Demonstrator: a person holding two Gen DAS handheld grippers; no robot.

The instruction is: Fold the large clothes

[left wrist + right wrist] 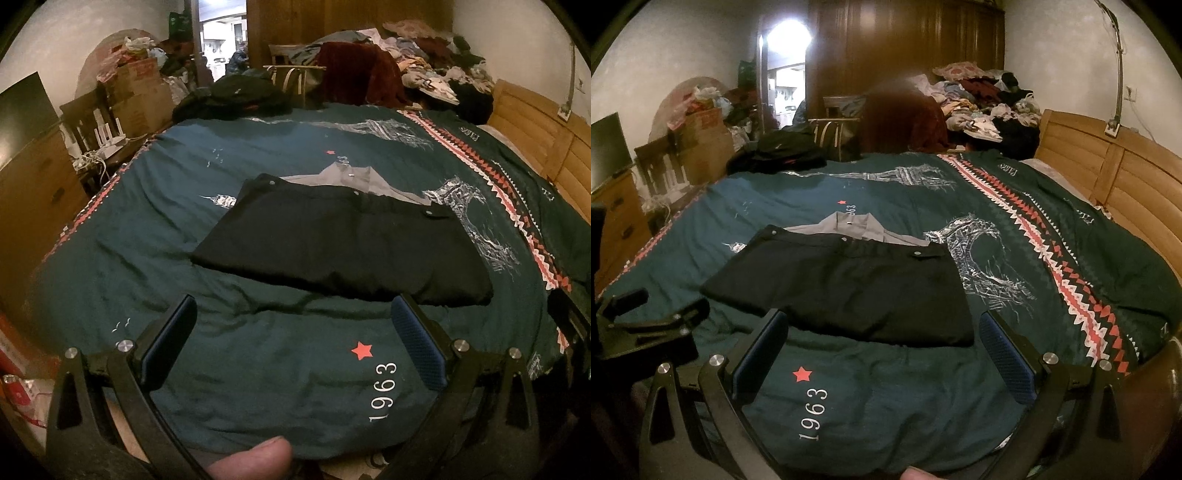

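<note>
We hover both the left gripper (295, 343) and right gripper (886, 350), fingers spread and empty, before the folded black cloth garment (343, 240) on the teal printed bedspread (258, 369); soft and limp, it is best pinched at near corners.

1. My left gripper (293, 314) has two black fingers faced with dark blue textured pads (419, 341), the one at 4 o'clock showing a fine mesh grain.
2. Curved black arms carry each finger, pinned with round silver screws (124, 346) at 8 and 4 o'clock.
3. My right gripper (882, 328) is built the same: black frame, blue pads (1006, 356), silver screws (1051, 358).
4. A bare fingertip (255, 458) shows at 6 o'clock.
</note>
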